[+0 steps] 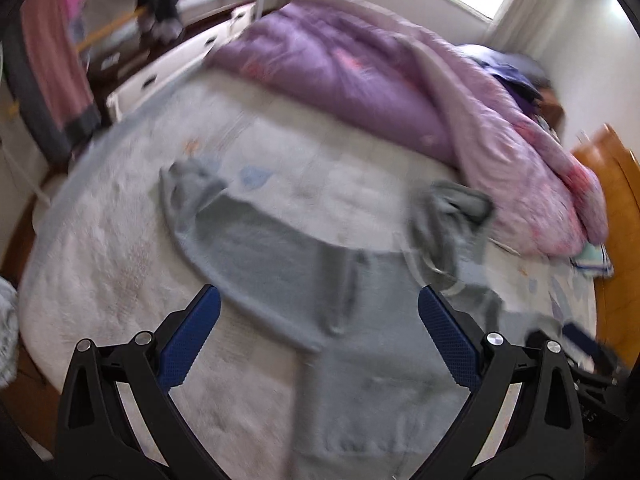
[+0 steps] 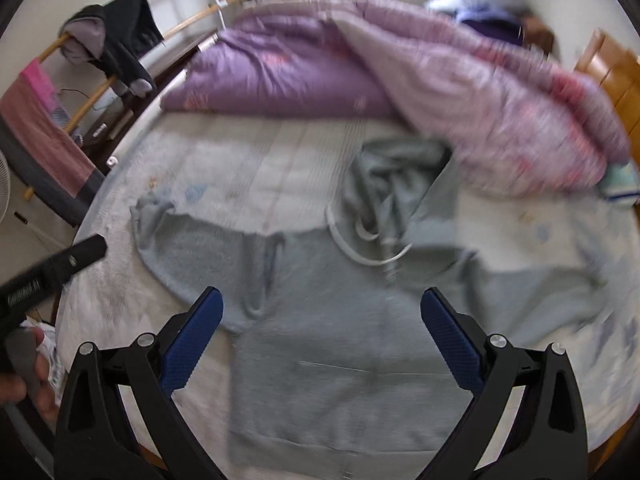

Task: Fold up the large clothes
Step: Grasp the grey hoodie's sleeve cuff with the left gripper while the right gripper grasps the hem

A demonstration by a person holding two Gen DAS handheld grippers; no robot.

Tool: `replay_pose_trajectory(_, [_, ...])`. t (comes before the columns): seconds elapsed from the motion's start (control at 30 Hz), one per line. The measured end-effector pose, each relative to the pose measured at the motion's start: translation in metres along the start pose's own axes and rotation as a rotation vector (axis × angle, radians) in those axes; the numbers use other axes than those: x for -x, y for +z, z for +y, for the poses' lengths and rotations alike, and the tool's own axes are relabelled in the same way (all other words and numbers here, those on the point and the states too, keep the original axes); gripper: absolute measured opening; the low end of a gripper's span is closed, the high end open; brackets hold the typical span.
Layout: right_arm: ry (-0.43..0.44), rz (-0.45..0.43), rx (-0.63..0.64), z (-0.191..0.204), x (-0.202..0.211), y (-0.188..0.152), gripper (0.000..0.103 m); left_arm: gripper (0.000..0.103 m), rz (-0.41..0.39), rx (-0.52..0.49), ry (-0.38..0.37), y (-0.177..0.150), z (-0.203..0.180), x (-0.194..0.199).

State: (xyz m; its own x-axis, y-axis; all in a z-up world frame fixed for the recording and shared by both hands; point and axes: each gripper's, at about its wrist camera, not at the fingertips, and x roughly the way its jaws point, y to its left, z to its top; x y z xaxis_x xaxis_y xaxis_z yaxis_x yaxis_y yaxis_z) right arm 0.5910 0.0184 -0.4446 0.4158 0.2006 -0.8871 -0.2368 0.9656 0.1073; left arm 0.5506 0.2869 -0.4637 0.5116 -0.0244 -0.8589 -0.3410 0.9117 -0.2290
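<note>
A grey hooded sweatshirt [image 2: 340, 344] is seen spread flat on a bed [image 2: 224, 168] covered with a pale patterned sheet. Its body lies nearest the cameras, with the hem toward the foot of the bed. 1 sleeve [image 2: 168, 236] is stretched out to the left and the other sleeve [image 2: 532, 280] to the right. The hood [image 2: 396, 176] is bunched up at the far end, and a white drawstring [image 2: 360, 252] is looped just below it.

The left tongs [image 1: 320, 320] are held wide open above the left part of the sweatshirt [image 1: 360, 360], with nothing between the 2 blue pads [image 1: 192, 340]. The right tongs [image 2: 322, 320] are likewise held wide open over the middle of the sweatshirt, and nothing is gripped. In the right wrist view, the left tongs [image 2: 68, 262] are seen from the side at the left edge, with a hand [image 2: 24, 376] wrapped around the handle. Whether either pair touches the cloth cannot be told, as both views are blurred.

A purple and pink quilt [image 2: 400, 72] is heaped across the far half of the bed, its edge just beside the hood. A wooden drying rack [image 2: 100, 80] stands left of the bed, hung with a dark jacket [image 2: 124, 44] and a pink towel [image 2: 44, 128]. Orange wooden furniture [image 2: 616, 80] is visible at the right.
</note>
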Motion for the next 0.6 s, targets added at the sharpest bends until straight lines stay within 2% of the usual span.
replay_pose_trajectory(0.07, [0.007, 0.038, -0.030, 0.009, -0.032, 0.000, 0.074, 0.098, 0.025, 0.033, 0.027, 0.013, 0.045, -0.036])
replay_pose_trajectory(0.1, [0.000, 0.056, -0.038, 0.015, -0.050, 0.001, 0.070, 0.098, 0.029, 0.043, 0.038, 0.018, 0.061, -0.048])
replay_pose_trajectory(0.17, [0.004, 0.090, -0.065, 0.025, -0.085, 0.003, 0.052, 0.098, 0.035, 0.061, 0.066, 0.032, 0.102, -0.080])
replay_pose_trajectory(0.23, [0.005, 0.134, -0.103, 0.029, -0.118, 0.003, 0.038, 0.098, 0.034, 0.107, 0.067, 0.046, 0.144, -0.112])
replay_pose_trajectory(0.37, [0.018, 0.163, -0.135, 0.032, -0.159, -0.002, 0.038, 0.098, 0.062, 0.262, 0.044, 0.073, 0.211, -0.169])
replay_pose_trajectory(0.5, [0.039, 0.204, -0.129, 0.040, -0.194, -0.014, 0.038, 0.097, 0.074, 0.301, 0.070, 0.091, 0.246, -0.211])
replay_pose_trajectory(0.53, [0.040, 0.209, -0.127, 0.042, -0.199, -0.016, 0.038, 0.092, 0.077, 0.312, 0.062, 0.094, 0.255, -0.223])
replay_pose_trajectory(0.57, [0.046, 0.211, -0.128, 0.044, -0.203, -0.018, 0.038, 0.080, 0.080, 0.321, 0.054, 0.095, 0.259, -0.228])
replay_pose_trajectory(0.6, [0.061, 0.216, -0.133, 0.044, -0.208, -0.020, 0.038, 0.079, 0.089, 0.346, 0.028, 0.097, 0.267, -0.238])
